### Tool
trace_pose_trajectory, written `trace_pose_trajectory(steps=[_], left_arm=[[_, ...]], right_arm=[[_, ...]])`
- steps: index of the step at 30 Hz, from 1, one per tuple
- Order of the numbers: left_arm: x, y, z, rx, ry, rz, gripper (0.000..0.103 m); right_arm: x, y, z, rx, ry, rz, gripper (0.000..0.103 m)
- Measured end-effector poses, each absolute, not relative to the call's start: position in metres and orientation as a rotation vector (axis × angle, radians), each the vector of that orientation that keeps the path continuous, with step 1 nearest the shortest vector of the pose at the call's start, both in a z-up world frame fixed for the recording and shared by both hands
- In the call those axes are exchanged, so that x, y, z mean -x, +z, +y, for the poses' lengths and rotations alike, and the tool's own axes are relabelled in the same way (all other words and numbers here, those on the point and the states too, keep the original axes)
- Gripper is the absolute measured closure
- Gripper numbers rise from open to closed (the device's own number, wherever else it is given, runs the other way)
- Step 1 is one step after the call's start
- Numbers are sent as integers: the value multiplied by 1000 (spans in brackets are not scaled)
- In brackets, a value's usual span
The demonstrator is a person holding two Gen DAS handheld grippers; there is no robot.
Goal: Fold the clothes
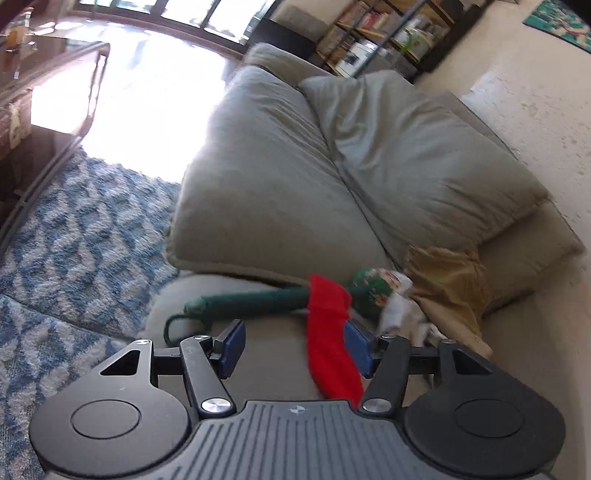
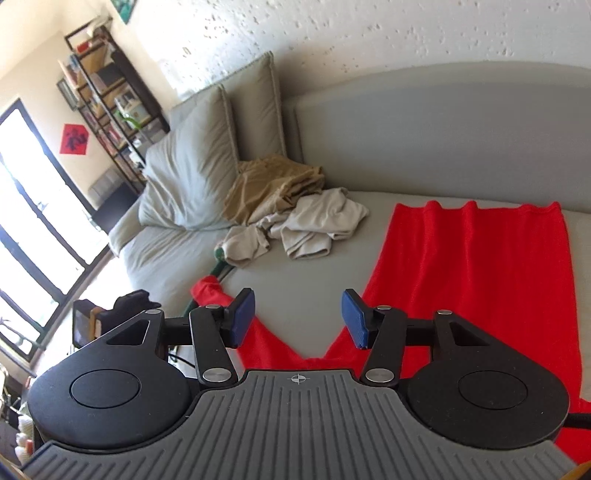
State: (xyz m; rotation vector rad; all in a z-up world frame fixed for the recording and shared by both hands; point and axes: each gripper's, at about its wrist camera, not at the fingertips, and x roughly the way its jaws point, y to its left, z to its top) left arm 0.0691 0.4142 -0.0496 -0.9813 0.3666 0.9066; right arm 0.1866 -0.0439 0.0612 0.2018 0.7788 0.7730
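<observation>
On the grey sofa (image 2: pixel 314 295) a red garment (image 2: pixel 461 277) lies spread flat. Both the left gripper (image 1: pixel 293 347) and right gripper (image 2: pixel 298 319) hang above it, fingers apart, holding nothing.

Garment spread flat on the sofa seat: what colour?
Plain red; the right wrist view shows it best.

A grey sofa (image 2: pixel 369 273) stands against a speckled wall (image 2: pixel 332 26). Bright windows (image 2: pixel 33 206) flank a bookshelf (image 2: pixel 107 99); a blue rug (image 1: pixel 81 229) covers the floor.
</observation>
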Motion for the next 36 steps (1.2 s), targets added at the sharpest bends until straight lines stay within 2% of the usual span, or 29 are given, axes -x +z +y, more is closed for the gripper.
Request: trace_pose_trajectory(steps=[1,2,4,8,15,20,23,36], left_arm=[[-62,-46,402,988,813,397,40],[-57,-48,385,984,699,453,38],[-48,-57,347,928,525,584,36],[-27,-93,280,838,322,793,39],[-31,-153,230,859,264,819,43],[-30,-157,225,910,288,772,42],[-24,-155,224,1004,228,746,45],[-22,-166,225,1131,192,723,45]], right_arm=[[-173,67,-53,-204,787,754,42],[-158,71,-60,-205,795,740,33],[-133,75,-73,-216,814,727,28],[-98,58,-97,-300,850,784,26],[-69,-21,-144,-499,750,909,27],[-56,-72,-163,-597,700,977,27],[-54,-93,-164,-634,707,1026,27],[-77,-125,-117,-453,705,1080,27]])
